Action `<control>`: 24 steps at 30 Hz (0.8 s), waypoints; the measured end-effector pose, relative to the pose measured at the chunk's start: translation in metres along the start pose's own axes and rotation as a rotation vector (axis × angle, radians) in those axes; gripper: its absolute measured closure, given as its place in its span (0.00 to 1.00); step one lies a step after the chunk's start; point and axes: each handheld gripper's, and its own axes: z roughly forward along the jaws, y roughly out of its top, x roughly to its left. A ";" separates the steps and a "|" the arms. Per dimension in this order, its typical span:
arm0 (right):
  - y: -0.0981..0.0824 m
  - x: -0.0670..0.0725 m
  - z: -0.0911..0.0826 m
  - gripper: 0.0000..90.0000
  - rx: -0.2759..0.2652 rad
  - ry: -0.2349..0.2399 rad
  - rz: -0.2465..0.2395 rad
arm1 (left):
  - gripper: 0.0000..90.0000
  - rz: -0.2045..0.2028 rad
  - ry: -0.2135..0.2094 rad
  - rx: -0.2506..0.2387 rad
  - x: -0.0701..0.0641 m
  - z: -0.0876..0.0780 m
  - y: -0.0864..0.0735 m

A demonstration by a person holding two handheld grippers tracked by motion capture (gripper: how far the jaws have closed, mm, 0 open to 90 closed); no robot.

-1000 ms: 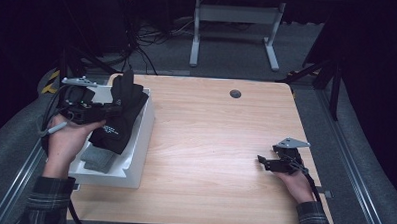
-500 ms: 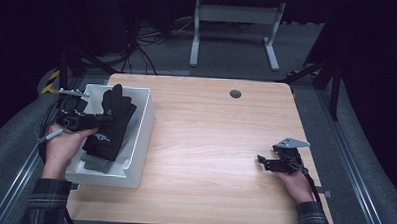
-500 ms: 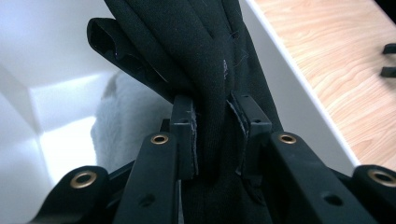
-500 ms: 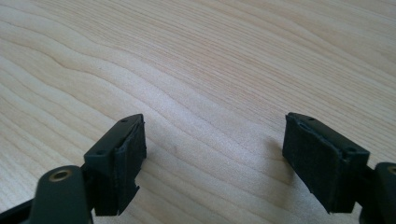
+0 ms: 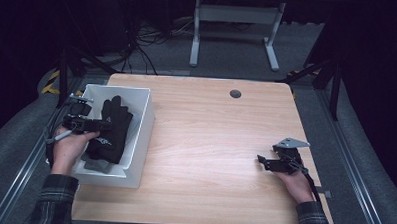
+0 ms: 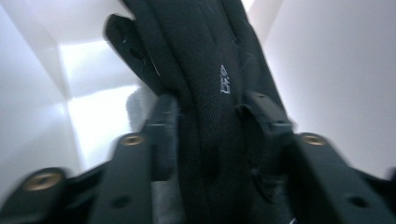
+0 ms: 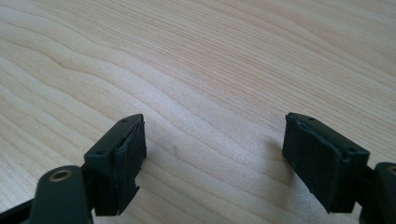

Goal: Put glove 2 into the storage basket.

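A light wooden desk (image 5: pixel 205 142) with rounded corners carries a white plastic bin (image 5: pixel 141 140) along its left edge, running from near the far left corner toward the near left corner. Inside the bin lies a black work glove (image 5: pixel 111 131), its digits pointing to the far end and a small white logo on its back; a grey item (image 5: pixel 92 164) peeks out beneath it at the near end. The left gripper (image 5: pixel 93 123) reaches into the bin from the left side, and in the left gripper view the glove (image 6: pixel 210 116) stands between its fingers (image 6: pixel 161 135), which have just been opening and appear to sit loosely beside the fabric rather than pinching it. The right gripper (image 5: pixel 267 162) rests near the desk's right edge, well apart from the bin, its fingers (image 7: pixel 128 154) spread wide over bare wood with nothing between them.
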 end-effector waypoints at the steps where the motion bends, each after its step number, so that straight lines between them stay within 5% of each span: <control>1: 0.000 0.000 0.000 0.25 0.000 0.000 0.000 | 0.54 -0.001 0.012 -0.004 -0.001 0.000 0.001; 7: 0.000 0.000 0.000 0.25 0.000 0.000 0.000 | 0.41 -0.004 0.078 -0.039 -0.002 -0.003 0.001; 15: 0.000 0.000 0.000 0.25 0.000 -0.001 0.000 | 0.31 0.048 0.039 -0.098 -0.016 -0.015 0.004; 24: 0.000 0.000 0.000 0.25 0.000 -0.001 0.001 | 0.27 0.121 -0.028 -0.140 -0.051 -0.022 0.017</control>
